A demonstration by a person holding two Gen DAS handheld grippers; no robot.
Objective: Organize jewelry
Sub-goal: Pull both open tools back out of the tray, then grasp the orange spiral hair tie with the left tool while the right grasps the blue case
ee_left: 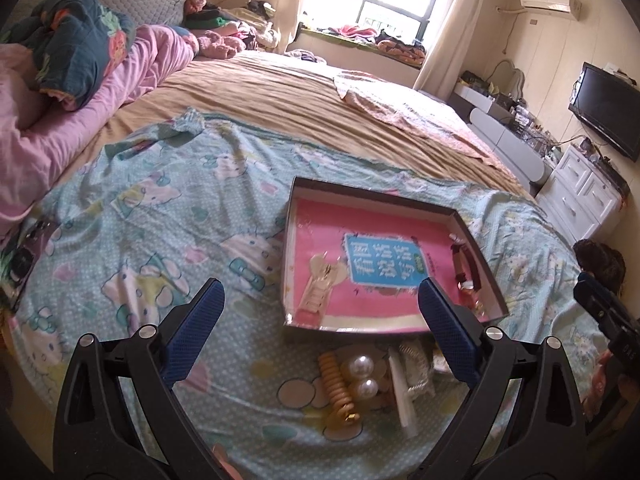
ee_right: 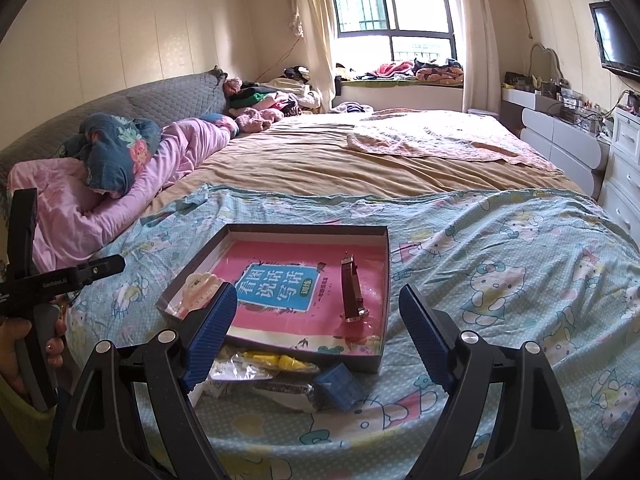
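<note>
A shallow box (ee_left: 294,196) (ee_right: 386,264) with a pink book cover as its floor lies on the Hello Kitty sheet. Inside it lie a cream hair clip (ee_left: 322,284) (ee_right: 200,286) and a dark red clip (ee_left: 466,260) (ee_right: 352,292). In front of the box lie a gold spiral clip (ee_left: 338,386), two large pearls (ee_left: 362,378), a white comb-like piece (ee_left: 402,392), a yellow piece (ee_right: 280,362) and a blue box (ee_right: 340,386). My left gripper (ee_left: 320,312) is open and empty above the loose pieces. My right gripper (ee_right: 316,320) is open and empty over the box's near edge.
The Hello Kitty sheet (ee_left: 140,240) covers the near part of a large bed (ee_right: 320,152). Pink bedding and pillows (ee_left: 60,120) lie at the left. Drawers and a TV (ee_left: 608,108) stand at the right. The other gripper's handle shows at each view's edge (ee_right: 24,280).
</note>
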